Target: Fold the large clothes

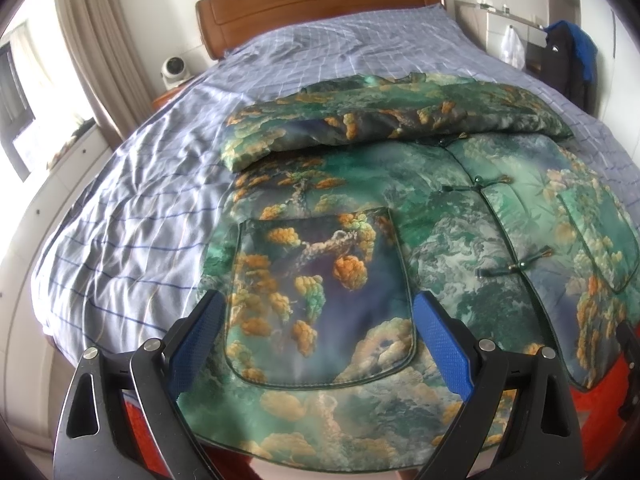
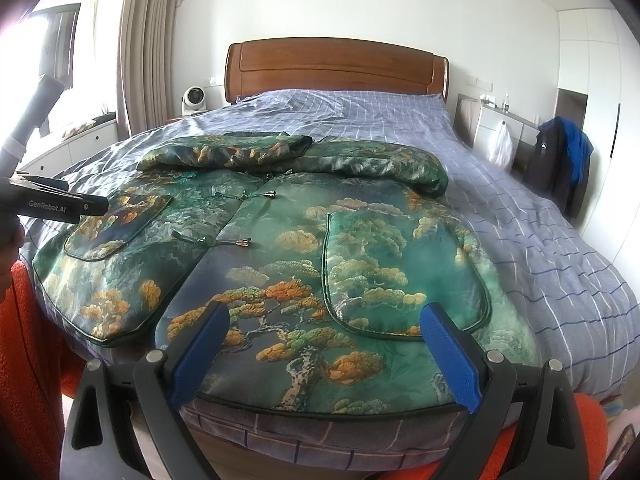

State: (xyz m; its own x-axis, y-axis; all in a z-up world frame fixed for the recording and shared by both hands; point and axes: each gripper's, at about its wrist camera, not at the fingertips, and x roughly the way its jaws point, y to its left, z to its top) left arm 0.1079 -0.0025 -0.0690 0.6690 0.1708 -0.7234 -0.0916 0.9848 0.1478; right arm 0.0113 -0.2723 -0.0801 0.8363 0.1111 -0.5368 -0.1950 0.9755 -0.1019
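A padded green jacket (image 1: 432,216) with gold tree and cloud print lies front-up on the bed, its hem at the near edge. Both sleeves (image 1: 360,120) are folded across the chest. It also shows in the right wrist view (image 2: 280,248). My left gripper (image 1: 320,336) is open, hovering over the jacket's left patch pocket (image 1: 320,300) near the hem, holding nothing. My right gripper (image 2: 324,352) is open above the hem by the right pocket (image 2: 400,276), empty. The left gripper's body (image 2: 56,204) shows at the left edge of the right wrist view.
The bed has a blue checked cover (image 1: 140,208) and a wooden headboard (image 2: 336,68). A white fan (image 2: 194,100) stands on the left nightstand. A chair with dark and blue clothes (image 2: 564,160) and a white bag (image 2: 500,144) stand right of the bed. Curtains (image 2: 148,48) hang left.
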